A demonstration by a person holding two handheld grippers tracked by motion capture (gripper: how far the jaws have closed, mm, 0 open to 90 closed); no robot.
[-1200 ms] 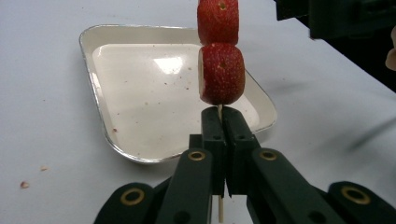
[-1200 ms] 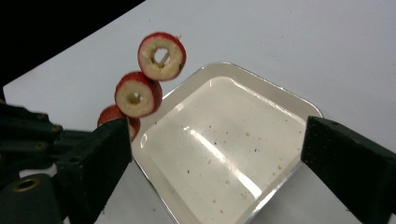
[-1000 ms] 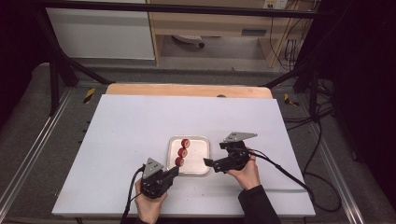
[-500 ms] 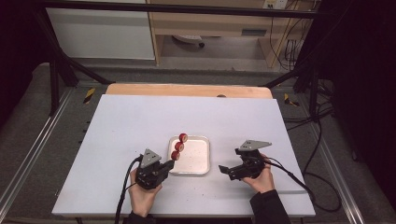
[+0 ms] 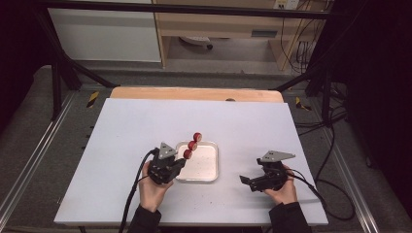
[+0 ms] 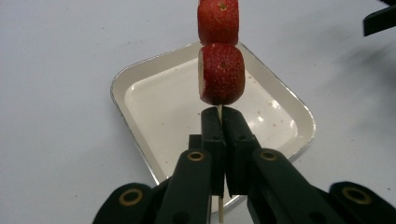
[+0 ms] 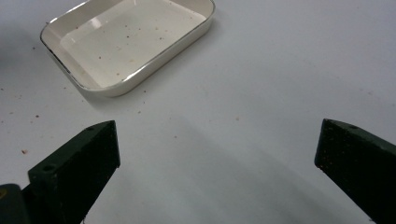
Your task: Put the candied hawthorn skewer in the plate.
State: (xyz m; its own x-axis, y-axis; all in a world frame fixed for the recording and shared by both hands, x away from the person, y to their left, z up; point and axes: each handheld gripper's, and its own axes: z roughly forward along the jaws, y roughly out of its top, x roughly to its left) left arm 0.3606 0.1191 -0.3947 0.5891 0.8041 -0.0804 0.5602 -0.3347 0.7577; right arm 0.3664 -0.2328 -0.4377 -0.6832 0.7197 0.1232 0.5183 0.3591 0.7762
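- The left gripper (image 5: 180, 161) holds a thin wooden skewer (image 6: 219, 111), its fingers (image 6: 212, 135) pressed together on the stick just below the lowest red piece.
- Three red strawberry pieces (image 5: 192, 145) sit threaded on the skewer; in the high view they run in a slanting row from the gripper up and away, over the near left corner of the tray.
- In the left gripper view two of the pieces appear, one (image 6: 221, 73) directly above the fingers and another (image 6: 218, 21) above it, cut by the top edge; each has a pale cut face and a small hole in its red side.
- The shallow cream tray (image 5: 210, 170) with a thin metallic rim lies on the white counter (image 5: 121, 126) between the two hands, specked with small red crumbs on its floor.
- The skewer is lifted clear of the tray; no piece touches its floor.
- The right gripper (image 5: 245, 180) sits well to the right of the tray, low over the counter, pointing left towards it.
- In the right gripper view its fingers (image 7: 79, 163) are spread wide with nothing between them, bare counter below and the tray (image 7: 112, 86) ahead at upper left.
- A person's left hand (image 5: 153, 191) and right hand (image 5: 282, 190) grasp the grippers from the near edge; dark sleeves show at the wrists.
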